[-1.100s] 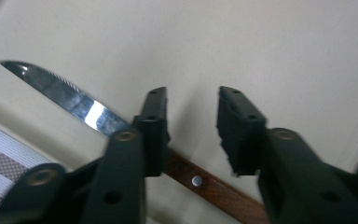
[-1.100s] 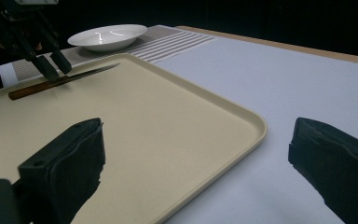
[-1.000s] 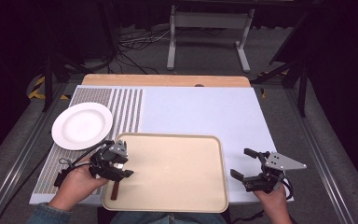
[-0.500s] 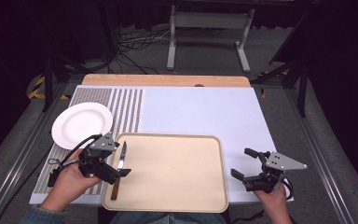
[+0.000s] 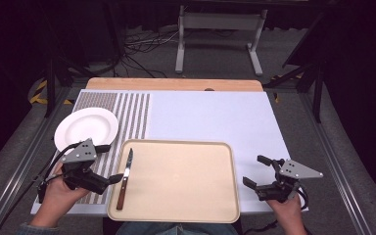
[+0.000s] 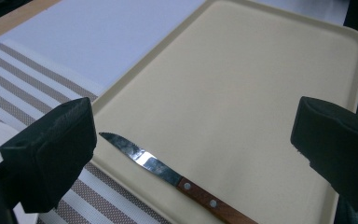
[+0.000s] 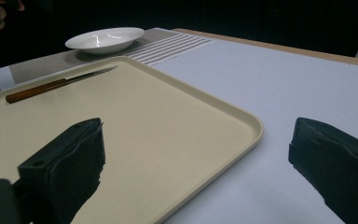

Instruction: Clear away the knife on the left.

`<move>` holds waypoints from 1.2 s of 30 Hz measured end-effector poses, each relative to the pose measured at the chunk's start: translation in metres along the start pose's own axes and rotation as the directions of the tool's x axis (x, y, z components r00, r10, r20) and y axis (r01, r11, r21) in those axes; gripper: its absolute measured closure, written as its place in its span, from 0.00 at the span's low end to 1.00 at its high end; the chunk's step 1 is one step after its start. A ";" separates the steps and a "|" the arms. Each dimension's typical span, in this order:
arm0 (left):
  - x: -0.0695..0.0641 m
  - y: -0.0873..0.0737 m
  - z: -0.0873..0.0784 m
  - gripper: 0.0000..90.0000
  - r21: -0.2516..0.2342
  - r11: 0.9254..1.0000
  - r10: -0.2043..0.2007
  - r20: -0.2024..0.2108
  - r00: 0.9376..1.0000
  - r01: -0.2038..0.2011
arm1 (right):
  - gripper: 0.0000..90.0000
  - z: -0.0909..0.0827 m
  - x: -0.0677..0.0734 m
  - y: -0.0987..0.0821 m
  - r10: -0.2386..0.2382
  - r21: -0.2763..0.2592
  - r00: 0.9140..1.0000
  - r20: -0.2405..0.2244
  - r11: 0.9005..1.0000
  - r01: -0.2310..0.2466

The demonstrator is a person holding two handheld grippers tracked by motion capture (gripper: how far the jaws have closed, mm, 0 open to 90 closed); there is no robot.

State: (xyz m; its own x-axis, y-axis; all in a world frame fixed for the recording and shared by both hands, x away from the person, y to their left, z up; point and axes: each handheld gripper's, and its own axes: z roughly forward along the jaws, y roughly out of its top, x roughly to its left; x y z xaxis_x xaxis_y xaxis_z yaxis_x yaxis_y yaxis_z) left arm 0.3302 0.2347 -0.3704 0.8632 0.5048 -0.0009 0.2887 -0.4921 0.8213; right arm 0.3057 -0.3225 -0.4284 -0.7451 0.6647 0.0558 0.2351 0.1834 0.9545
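Since the knife (image 5: 124, 179) lies freed along the tray's (image 5: 176, 215) left edge, the left gripper (image 5: 111, 166) gapes wide just beside it; the right gripper (image 5: 255, 172) waits wide too.

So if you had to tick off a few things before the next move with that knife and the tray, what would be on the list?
1. Knife lies flat on the tray, along its left edge: ok.
2. Left gripper lets go: ok. Its jaws have just been opening and now stand wide, with nothing between them.
3. Left gripper off the knife: ok, beside the handle, apart from it.
4. Right gripper free: ok, open and empty, right of the tray.
5. Plate out of the way: ok, on the striped mat, beyond the tray.
6. Blade sharpness: cannot tell.
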 end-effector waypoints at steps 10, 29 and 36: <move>0.007 -0.025 -0.020 0.02 -0.148 0.988 -0.036 -0.013 0.999 0.034 | 0.04 -0.001 0.000 0.000 -0.004 -0.007 1.000 0.009 1.000 0.004; 0.023 -0.079 -0.025 0.00 -0.342 0.937 -0.082 -0.028 0.996 0.068 | 0.04 -0.005 0.000 0.000 -0.015 -0.028 0.999 0.031 0.999 0.016; 0.027 -0.089 -0.017 0.00 -0.329 0.938 -0.124 -0.024 0.992 0.109 | 0.03 -0.006 -0.002 0.000 -0.013 -0.038 0.999 0.046 0.999 0.015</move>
State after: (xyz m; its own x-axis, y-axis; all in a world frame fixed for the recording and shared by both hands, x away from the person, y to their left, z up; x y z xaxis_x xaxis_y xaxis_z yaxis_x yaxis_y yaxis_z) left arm 0.3208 0.3041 -0.4343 0.8106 0.5787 -0.0893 0.2290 -0.1729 0.9580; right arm 0.3034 -0.3284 -0.4267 -0.7185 0.6949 0.0300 0.2001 0.1652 0.9658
